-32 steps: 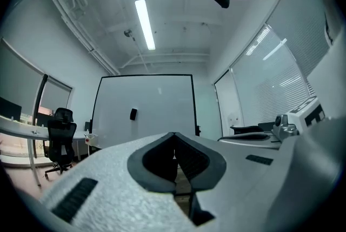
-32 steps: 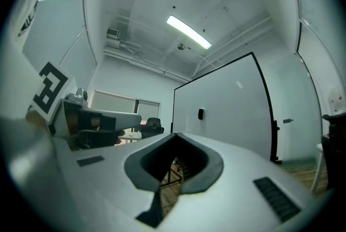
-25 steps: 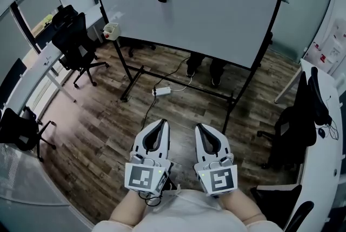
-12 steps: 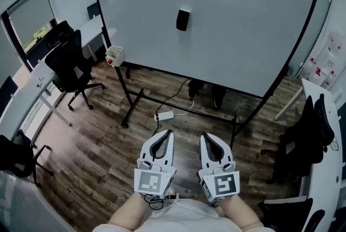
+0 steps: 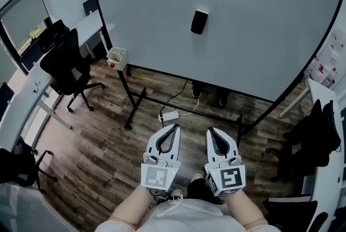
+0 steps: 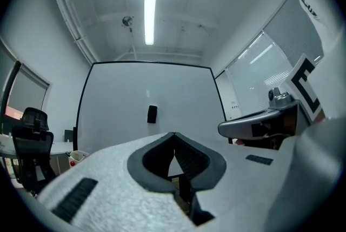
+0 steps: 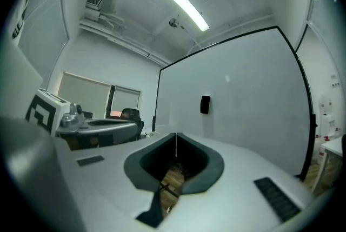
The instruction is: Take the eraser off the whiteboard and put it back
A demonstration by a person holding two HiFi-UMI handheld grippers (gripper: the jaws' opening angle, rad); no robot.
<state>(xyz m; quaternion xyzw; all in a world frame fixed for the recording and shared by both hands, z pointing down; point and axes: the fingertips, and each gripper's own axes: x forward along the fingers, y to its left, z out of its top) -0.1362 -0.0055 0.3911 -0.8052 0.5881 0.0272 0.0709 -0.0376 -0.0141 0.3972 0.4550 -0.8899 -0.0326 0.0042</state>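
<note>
A small black eraser (image 5: 199, 21) sticks to the large whiteboard (image 5: 254, 14) ahead of me, roughly at its middle; it shows again as the eraser (image 6: 152, 114) in the left gripper view and the eraser (image 7: 205, 104) in the right gripper view. My left gripper (image 5: 173, 126) and right gripper (image 5: 210, 130) are held side by side in front of my body, well short of the board, both pointing toward it. Both are shut, jaw tips together, with nothing between them.
The whiteboard stands on a black wheeled frame (image 5: 141, 97) over a wood floor, with a white power strip (image 5: 168, 116) and cable beneath. A small white bin (image 5: 116, 56) hangs at the frame's left. Black office chairs (image 5: 67, 68) and desks (image 5: 21, 101) line the left; another chair (image 5: 311, 141) stands right.
The whiteboard and eraser have grown larger and shifted rightward in the head view as I walked toward them. Both grippers stayed shut, side by side.
</note>
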